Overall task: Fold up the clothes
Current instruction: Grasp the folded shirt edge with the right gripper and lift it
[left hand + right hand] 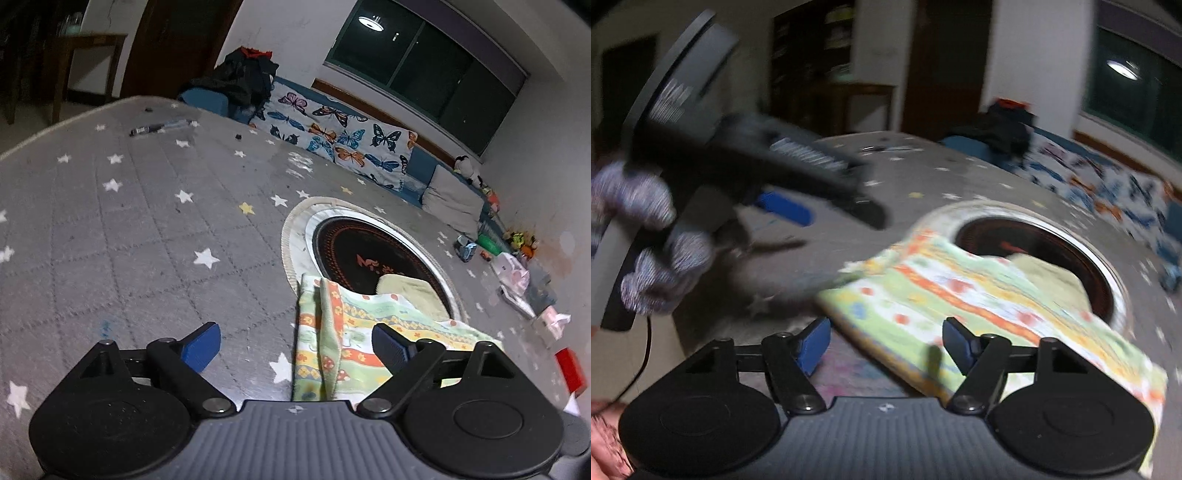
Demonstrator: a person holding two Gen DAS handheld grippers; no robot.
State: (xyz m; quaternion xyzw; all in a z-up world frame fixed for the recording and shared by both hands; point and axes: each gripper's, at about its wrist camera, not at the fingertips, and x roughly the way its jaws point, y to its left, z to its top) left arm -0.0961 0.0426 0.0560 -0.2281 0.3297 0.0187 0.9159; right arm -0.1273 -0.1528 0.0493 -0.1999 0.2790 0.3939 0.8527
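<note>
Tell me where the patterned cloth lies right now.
In both wrist views the patterned cloth lies folded on the star-print table cover, its far end overlapping the round black burner.

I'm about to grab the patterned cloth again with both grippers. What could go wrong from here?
1. The patterned cloth partly overlaps the round black burner set into the table; a pull could drag it further over.
2. The yellow-green cloth lies beside it and could get caught too.
3. The left gripper and right gripper could collide.
</note>
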